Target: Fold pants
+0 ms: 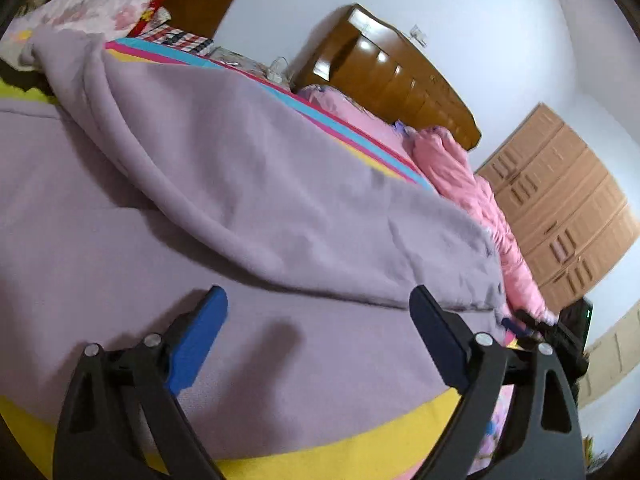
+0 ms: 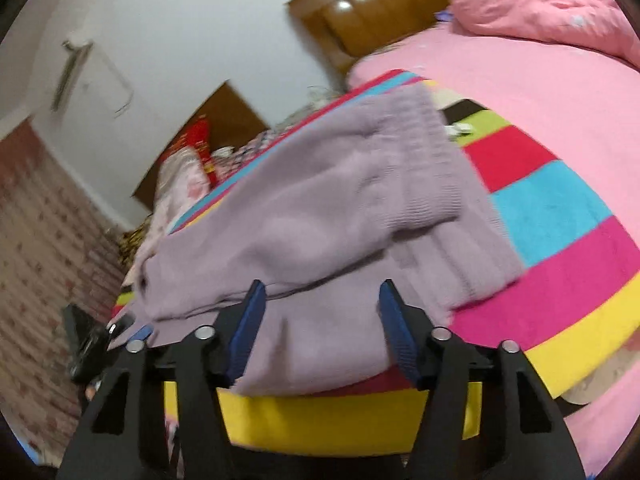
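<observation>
your left gripper and right gripper both stand apart, gripping nothing, because the lilac pants already lie doubled over on the striped blanket, likely awaiting your next fold.

Left claw spread wide, right claw partly spread, both angled downward, gripping nothing

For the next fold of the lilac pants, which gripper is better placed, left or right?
Probably the right gripper: its open jaws straddle the near edge of the lilac pants. The left gripper is open too, but sits over flat cloth with no edge between its fingers.
</observation>
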`<state>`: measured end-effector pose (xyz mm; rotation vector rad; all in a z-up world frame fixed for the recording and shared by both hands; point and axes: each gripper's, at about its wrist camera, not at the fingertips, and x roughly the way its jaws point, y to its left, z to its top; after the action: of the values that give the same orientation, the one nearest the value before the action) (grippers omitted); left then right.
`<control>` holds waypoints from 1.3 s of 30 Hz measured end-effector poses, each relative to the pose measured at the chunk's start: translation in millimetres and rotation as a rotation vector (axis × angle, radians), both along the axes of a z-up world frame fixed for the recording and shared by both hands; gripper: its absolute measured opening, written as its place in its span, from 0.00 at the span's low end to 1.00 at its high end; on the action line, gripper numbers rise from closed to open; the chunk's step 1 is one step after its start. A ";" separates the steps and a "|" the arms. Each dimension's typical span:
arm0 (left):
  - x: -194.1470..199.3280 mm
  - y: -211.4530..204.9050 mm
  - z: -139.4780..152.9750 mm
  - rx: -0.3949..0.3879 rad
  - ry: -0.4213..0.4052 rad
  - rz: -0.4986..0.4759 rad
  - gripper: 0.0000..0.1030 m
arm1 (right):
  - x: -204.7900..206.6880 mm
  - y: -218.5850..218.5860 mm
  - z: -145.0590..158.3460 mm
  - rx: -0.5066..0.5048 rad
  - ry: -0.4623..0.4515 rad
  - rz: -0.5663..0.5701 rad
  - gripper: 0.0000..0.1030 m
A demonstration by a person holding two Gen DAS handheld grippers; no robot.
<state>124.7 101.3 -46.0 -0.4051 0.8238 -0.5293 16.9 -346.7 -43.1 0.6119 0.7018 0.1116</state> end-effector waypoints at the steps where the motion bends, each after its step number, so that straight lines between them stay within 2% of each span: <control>1: -0.4 -1.2 -0.1 -0.001 0.001 0.000 0.89 | 4.0 -2.3 -0.9 0.014 0.002 -0.019 0.55; 5: -2.2 1.4 -0.4 0.000 -0.006 -0.008 0.90 | 26.3 -1.6 -0.3 0.027 0.020 -0.064 0.55; 11: 4.8 10.5 -0.7 -0.006 -0.009 -0.014 0.90 | 46.9 -0.8 -8.2 0.123 0.066 -0.126 0.55; 12: 4.9 10.6 -0.7 -0.006 -0.008 -0.014 0.90 | 46.6 -0.6 -8.2 0.127 0.066 -0.134 0.52; 13: 5.0 11.9 -0.7 -0.008 -0.005 -0.013 0.90 | 47.1 1.4 -7.2 0.119 0.069 -0.149 0.34; 14: 5.6 12.6 -0.8 -0.011 0.002 -0.008 0.90 | 46.3 3.0 -8.2 0.075 0.079 -0.175 0.22; 17: 10.7 16.3 0.9 -0.046 0.055 0.014 0.90 | 40.6 -1.7 -13.2 0.084 0.053 -0.187 0.15; 20: 22.1 20.3 4.9 -0.118 0.124 0.039 0.90 | 35.8 -7.1 -17.9 0.087 0.040 -0.180 0.15; 23: 34.1 23.6 8.4 -0.085 0.149 0.104 0.89 | 31.2 -10.7 -18.7 0.090 0.037 -0.175 0.15; 25: 44.7 26.1 6.1 -0.091 0.189 0.148 0.82 | 28.0 -15.0 -20.9 0.101 0.031 -0.169 0.15; 26: 50.4 27.3 3.2 -0.094 0.216 0.167 0.73 | 27.9 -15.9 -21.6 0.106 0.027 -0.164 0.15; 28: 58.9 28.8 1.7 -0.069 0.238 0.214 0.45 | 22.4 -17.5 -22.5 0.104 0.023 -0.158 0.15; 29: 62.4 29.2 0.6 -0.065 0.248 0.226 0.09 | 22.9 -18.1 -21.7 0.101 0.023 -0.156 0.15; 30: 64.1 31.8 0.2 -0.069 0.248 0.234 0.05 | 23.4 -19.0 -21.7 0.100 0.023 -0.154 0.15; 33: 65.9 31.4 19.5 -0.059 0.184 0.218 0.05 | 25.7 -20.4 -10.8 0.082 0.014 -0.138 0.15; 36: 68.5 33.2 59.0 -0.084 0.083 0.194 0.05 | 28.1 -22.4 14.8 0.058 -0.029 -0.111 0.14; 39: 48.5 42.4 106.6 -0.111 -0.040 0.187 0.05 | 19.8 -26.0 44.3 0.056 -0.113 -0.104 0.14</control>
<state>173.1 143.7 60.5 -0.5658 0.7114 -0.4088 36.8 -372.7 1.2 0.6893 0.5577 0.0688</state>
